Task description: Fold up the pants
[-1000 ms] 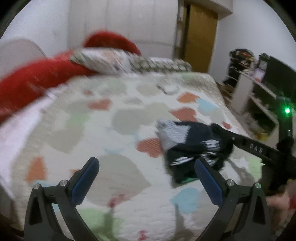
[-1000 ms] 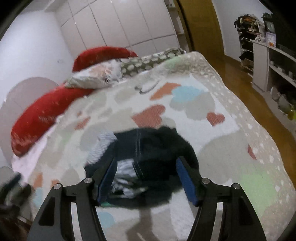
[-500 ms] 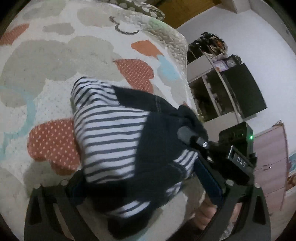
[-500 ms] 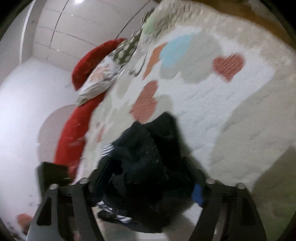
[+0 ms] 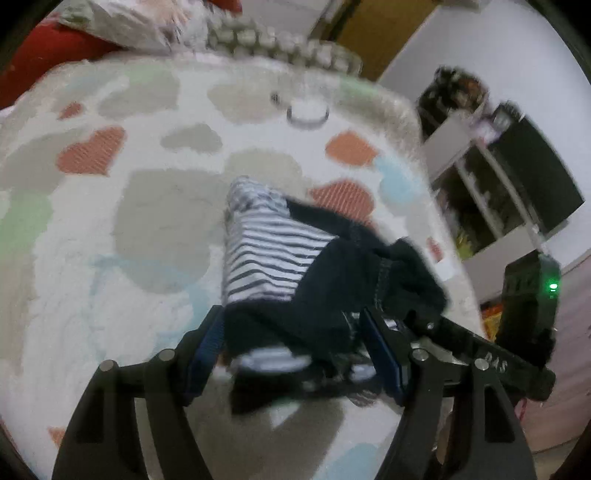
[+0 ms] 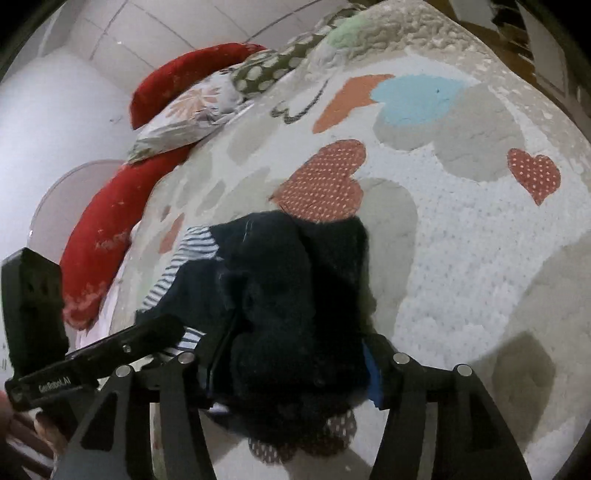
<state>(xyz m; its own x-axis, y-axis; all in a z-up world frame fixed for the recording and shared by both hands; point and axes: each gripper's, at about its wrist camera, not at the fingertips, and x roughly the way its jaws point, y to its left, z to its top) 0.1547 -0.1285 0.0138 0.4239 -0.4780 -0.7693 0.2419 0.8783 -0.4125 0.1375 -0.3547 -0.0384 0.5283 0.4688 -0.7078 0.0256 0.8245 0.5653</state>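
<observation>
The pants (image 5: 266, 254) lie crumpled on the heart-patterned quilt (image 5: 166, 221), dark navy with a striped white-and-navy inside showing. My left gripper (image 5: 295, 350) reaches down onto the near end of the pile; its jaws are closing and cloth fills the gap from pad to pad. In the right wrist view the dark bundle of pants (image 6: 295, 277) bulges between the fingers of my right gripper (image 6: 295, 365). Those jaws are opening, but the cloth still spreads over both pads. The two grippers grip the pile side by side, their bodies nearly touching.
Red bolster pillows (image 6: 99, 236) and a floral pillow (image 6: 192, 110) line the head of the bed. A white shelf unit (image 5: 491, 177) with a dark screen (image 5: 543, 177) stands past the bed's right edge. A wooden door (image 5: 380, 33) is behind.
Both grippers have come down from above the bed onto the pants. The left jaws have narrowed around the pile, which now sits between both pairs of fingers.
</observation>
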